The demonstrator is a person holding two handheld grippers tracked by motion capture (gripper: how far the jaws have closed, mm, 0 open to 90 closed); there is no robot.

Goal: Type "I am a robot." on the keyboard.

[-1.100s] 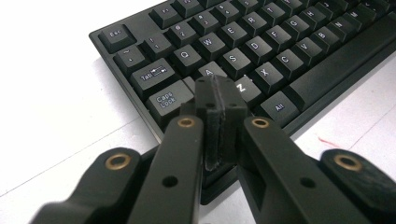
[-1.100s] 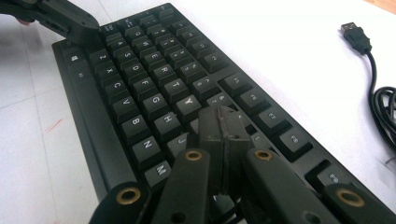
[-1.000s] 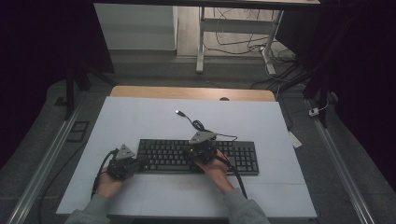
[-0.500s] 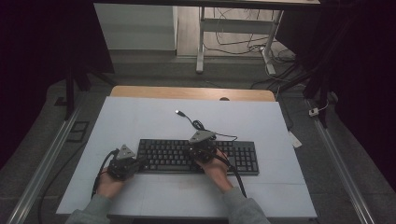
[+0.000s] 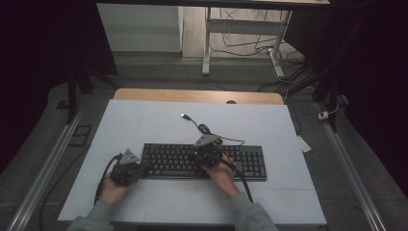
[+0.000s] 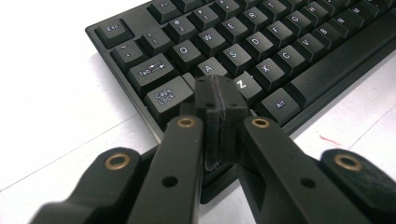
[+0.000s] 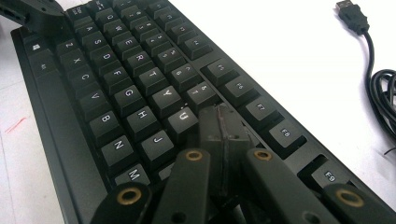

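Item: keyboard (image 5: pixel 202 162), lying flat at the near middle of the table (image 5: pixel 144 120), its cable (image 5: pixel 202 129) loose behind it. I held the left gripper (image 6: pixel 219 93) with jaws pressed together over Shift, and the right gripper (image 7: pixel 223 122) likewise over I. Step, as I judged: typing. Next called for a short, straight press.

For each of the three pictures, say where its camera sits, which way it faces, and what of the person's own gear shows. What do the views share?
High view: above the table, looking forward and down; both forearms, left gripper, right gripper.
Left gripper view: behind shut jaws, facing Caps Lock, A, Z.
Right gripper view: behind shut jaws, facing U, J.
Shared: the black keyboard.
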